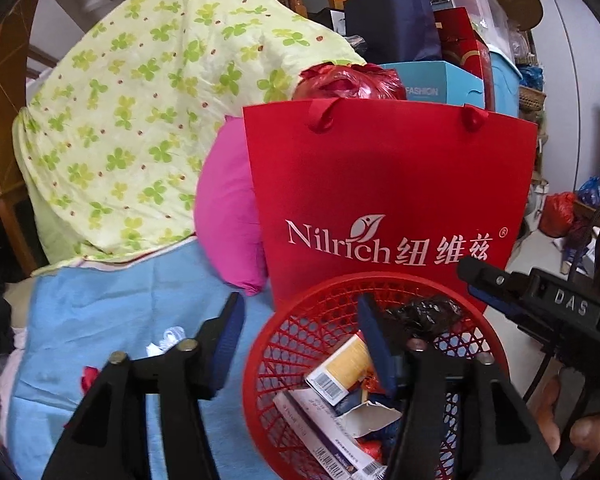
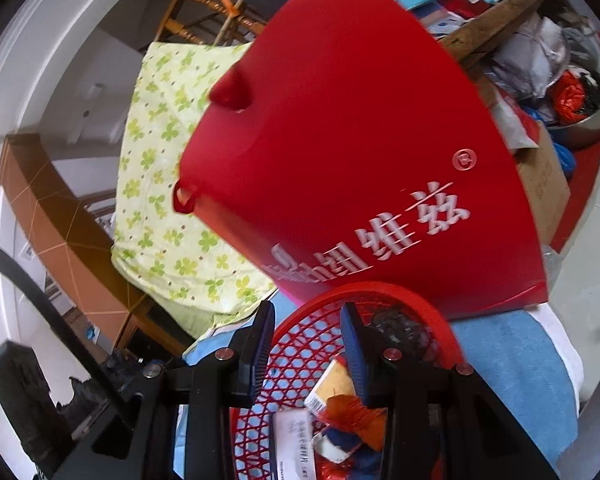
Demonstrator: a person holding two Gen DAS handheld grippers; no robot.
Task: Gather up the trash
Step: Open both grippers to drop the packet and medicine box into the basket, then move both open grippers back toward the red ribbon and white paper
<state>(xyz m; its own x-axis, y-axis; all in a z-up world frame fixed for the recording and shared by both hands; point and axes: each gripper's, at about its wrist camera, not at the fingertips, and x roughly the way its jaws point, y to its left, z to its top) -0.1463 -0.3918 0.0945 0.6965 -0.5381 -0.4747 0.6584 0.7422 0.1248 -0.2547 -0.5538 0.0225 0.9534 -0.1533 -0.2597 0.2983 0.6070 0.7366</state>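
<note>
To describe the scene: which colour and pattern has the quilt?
Pale yellow-green quilt with green clover leaves and small red dots; left wrist view shows it best.

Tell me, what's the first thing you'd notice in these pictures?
The big red paper bag with white writing stands out first, upright in the middle behind everything else. Right in front of it is a red mesh basket filled with trash such as small boxes with barcodes and a crumpled black wrapper. To the left lies a pale quilt with green clovers, above a blue cloth.
</note>
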